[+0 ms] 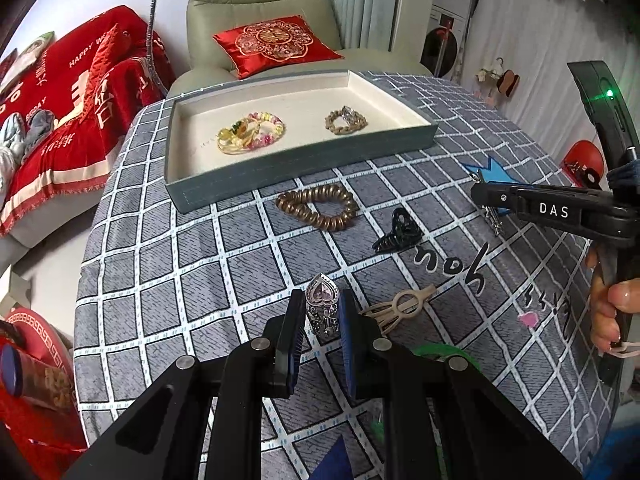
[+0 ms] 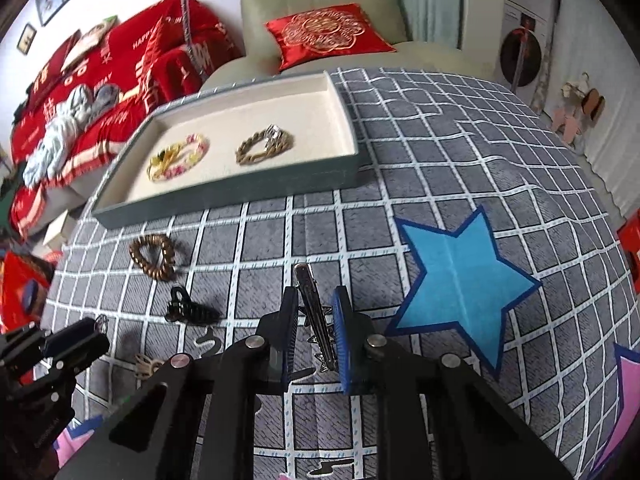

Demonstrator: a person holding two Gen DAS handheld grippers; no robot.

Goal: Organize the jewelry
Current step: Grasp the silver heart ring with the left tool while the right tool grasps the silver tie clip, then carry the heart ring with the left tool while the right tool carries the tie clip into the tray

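My left gripper (image 1: 322,306) is shut on a silver clip with a pale pink heart stone (image 1: 322,300). My right gripper (image 2: 316,312) is shut on a long silver hair clip with star studs (image 2: 316,316), just above the cloth. In the left wrist view the right gripper (image 1: 484,196) reaches in from the right with the silver clip hanging from its tips. The grey-green tray (image 1: 304,164) (image 2: 224,196) at the back holds a beaded bracelet (image 1: 252,132) (image 2: 180,156) and a gold chain bracelet (image 1: 346,120) (image 2: 264,144).
On the checked grey cloth lie a bronze coil bracelet (image 1: 318,208) (image 2: 154,256), a black claw clip (image 1: 398,234) (image 2: 188,308) and a beige hair clip (image 1: 400,306) (image 2: 144,364). A blue star (image 2: 460,280) is printed at the right. An armchair with a red cushion (image 1: 276,44) stands behind.
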